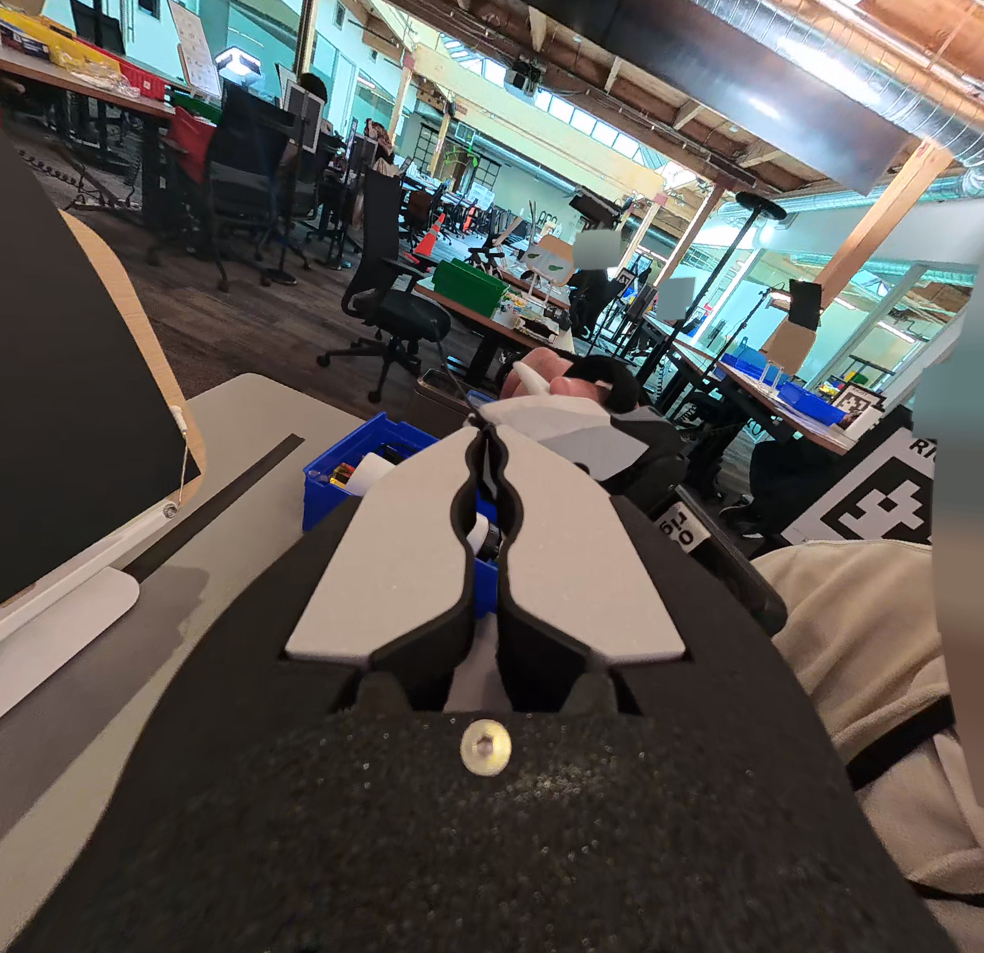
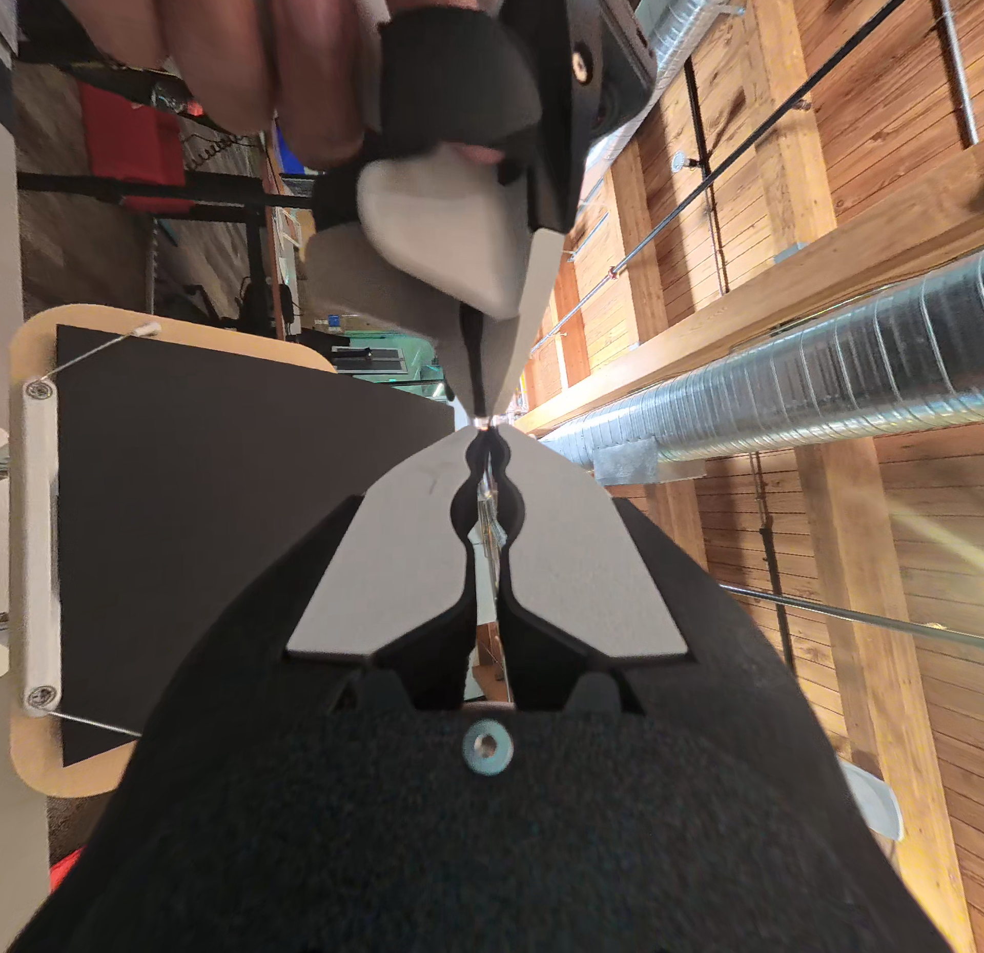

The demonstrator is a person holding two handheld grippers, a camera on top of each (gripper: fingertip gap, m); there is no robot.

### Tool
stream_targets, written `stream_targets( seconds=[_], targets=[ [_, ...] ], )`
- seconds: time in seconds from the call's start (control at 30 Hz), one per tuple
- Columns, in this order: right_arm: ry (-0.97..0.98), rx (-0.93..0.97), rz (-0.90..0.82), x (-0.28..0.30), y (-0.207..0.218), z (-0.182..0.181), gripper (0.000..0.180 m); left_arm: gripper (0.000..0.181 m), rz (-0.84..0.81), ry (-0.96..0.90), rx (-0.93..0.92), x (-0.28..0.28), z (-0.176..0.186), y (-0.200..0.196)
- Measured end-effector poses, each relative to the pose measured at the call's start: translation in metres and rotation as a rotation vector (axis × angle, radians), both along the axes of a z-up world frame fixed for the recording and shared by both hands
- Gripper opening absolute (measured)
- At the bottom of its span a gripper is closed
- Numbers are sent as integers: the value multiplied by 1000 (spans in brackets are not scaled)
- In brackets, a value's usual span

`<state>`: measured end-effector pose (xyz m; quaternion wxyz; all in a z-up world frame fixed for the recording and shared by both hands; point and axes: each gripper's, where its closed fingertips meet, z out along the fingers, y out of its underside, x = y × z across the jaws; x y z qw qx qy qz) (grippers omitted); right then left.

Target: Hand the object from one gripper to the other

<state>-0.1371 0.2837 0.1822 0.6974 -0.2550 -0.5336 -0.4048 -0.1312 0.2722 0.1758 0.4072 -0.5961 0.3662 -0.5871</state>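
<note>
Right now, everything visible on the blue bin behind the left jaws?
The blue bin is an open-topped, glossy plastic box sitting on the grey table, just beyond the left gripper, whose shut jaws cover its middle. Inside show a white cylinder, a yellow-amber piece and dark items I can't identify. Nothing grips it.

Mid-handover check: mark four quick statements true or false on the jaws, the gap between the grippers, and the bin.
1. The left gripper and right gripper both have closed jaws. True.
2. The grippers are far apart. False: their tips nearly meet.
3. A blue bin sits on the grey table beyond the left gripper. True.
4. The bin is empty. False: small items lie inside.
</note>
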Motion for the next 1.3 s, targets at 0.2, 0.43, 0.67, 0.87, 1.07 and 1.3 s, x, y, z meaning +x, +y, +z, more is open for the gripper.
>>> stream_targets(
  seconds=[0.2,0.43,0.67,0.87,1.07,1.3],
  targets=[
    [-1,-15,13,3,0,-2,1,0,-4,18,17,2,-3,0],
    [29,29,46,2,-5,1,1,0,-7,32,63,1,-2,-6],
    [347,-339,293,2,-20,5,57,0,27,15,122,-8,4,-2],
    [808,-862,713,17,-26,31,59,0,-40,-154,297,-24,35,-25],
    [1177,-1666,1521,41,-36,63,37,0,-111,-161,439,-17,39,-53],
    [1072,-1643,1443,28,-50,57,34,0,-169,-117,376,-5,28,-53]
  ],
)
